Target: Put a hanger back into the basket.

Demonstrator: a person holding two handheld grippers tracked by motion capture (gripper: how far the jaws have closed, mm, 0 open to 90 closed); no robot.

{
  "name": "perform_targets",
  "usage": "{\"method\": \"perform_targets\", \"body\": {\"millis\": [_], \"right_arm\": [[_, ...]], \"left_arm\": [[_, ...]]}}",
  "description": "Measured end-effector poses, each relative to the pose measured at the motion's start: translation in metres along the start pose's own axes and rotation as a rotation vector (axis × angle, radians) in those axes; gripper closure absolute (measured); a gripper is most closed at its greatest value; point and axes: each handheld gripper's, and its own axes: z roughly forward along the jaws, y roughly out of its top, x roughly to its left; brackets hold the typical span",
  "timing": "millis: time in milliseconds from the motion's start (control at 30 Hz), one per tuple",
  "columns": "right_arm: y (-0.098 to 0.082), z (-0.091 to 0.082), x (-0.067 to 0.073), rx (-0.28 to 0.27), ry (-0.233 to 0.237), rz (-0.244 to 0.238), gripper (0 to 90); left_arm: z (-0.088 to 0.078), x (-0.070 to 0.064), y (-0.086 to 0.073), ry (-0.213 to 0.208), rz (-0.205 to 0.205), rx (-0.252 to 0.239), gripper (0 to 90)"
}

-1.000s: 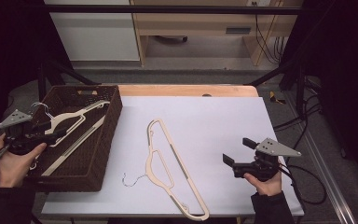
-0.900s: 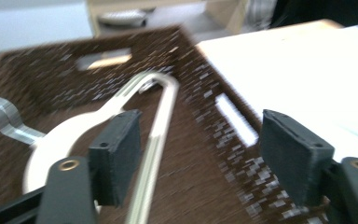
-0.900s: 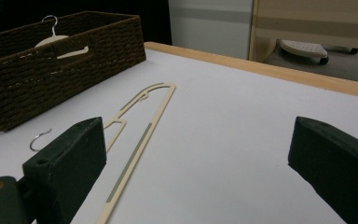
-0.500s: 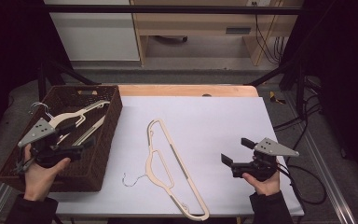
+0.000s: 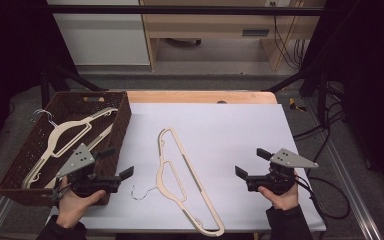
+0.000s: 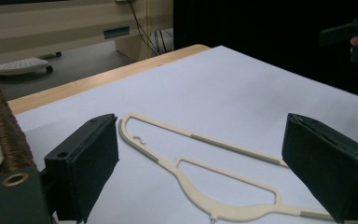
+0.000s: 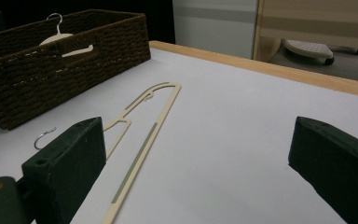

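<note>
A: Hanger — where is it?
B: Flat on the white table, beside the basket.
A: Left gripper?
B: Jaws just opened wide, empty, near its hook.
A: Right gripper?
B: Wide open, empty, well apart.

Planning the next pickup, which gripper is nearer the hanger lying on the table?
Left. The left gripper sits just beside the hanger near its hook; the right gripper is farther off on the other side.

I see a white sheet covering the light wooden table, and beyond it a pale wooden bench with black cables.
</note>
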Motion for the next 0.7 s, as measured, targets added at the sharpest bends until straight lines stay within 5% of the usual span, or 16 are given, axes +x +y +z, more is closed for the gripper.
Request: {"method": "perform_targets", "body": {"millis": [400, 700], "right_arm": [[-0.001, 0.005, 0.005, 0.012, 0.014, -0.011, 4.1], [-0.001, 0.007, 0.010, 0.014, 0.028, -0.012, 4.3]], "left_arm": [[0.030, -0.010, -0.023, -0.085, -0.013, 0.110, 10.7], [0.052, -0.018, -0.042, -0.099, 0.028, 0.223, 16.5]]}}
